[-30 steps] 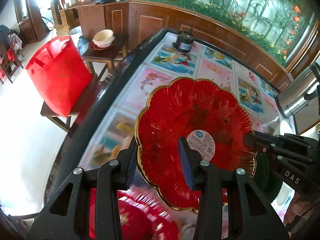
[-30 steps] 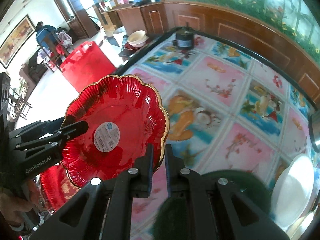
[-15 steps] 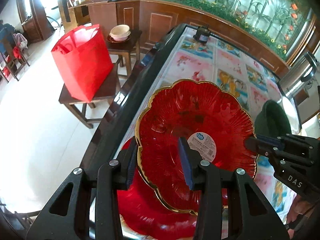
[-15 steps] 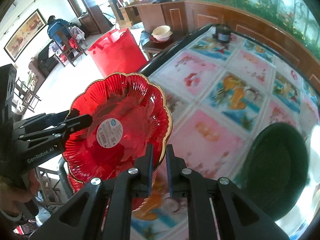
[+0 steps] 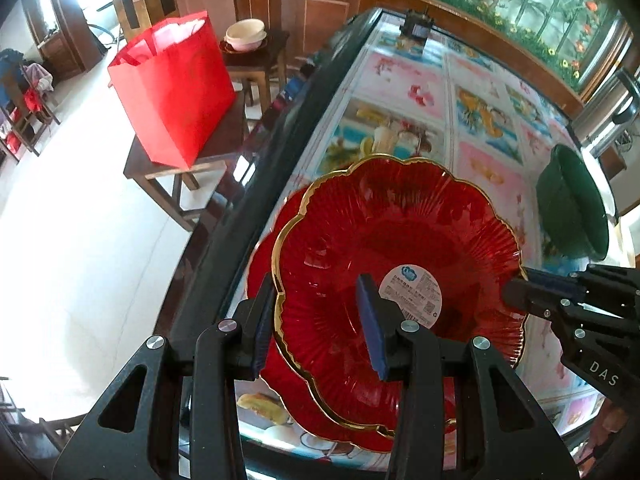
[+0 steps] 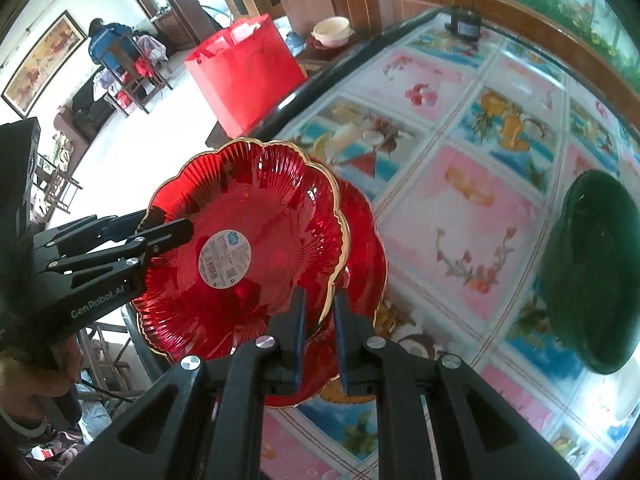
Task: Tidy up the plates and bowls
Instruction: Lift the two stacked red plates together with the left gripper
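A red scalloped glass plate with a gold rim and a white sticker (image 5: 400, 248) (image 6: 256, 216) hangs just above a second red plate (image 5: 264, 264) (image 6: 368, 248) that lies on the table near its left edge. My left gripper (image 5: 316, 320) straddles the held plate's left rim with its jaws apart. My right gripper (image 6: 320, 312) is shut on the plate's right rim. Each gripper shows in the other's view, the right (image 5: 516, 292) and the left (image 6: 168, 228).
A dark green bowl (image 5: 572, 204) (image 6: 592, 272) sits upside down on the picture-tiled table (image 6: 460, 200). A red bag (image 5: 172, 88) stands on a low stool beside the table edge, with stacked bowls (image 5: 246, 34) on another stool. A steel pot (image 5: 612, 116) is at far right.
Both grippers have carried the red plate back and down toward the table's near left edge. It now hangs over the second red plate, and the green bowl has fallen away to the right.
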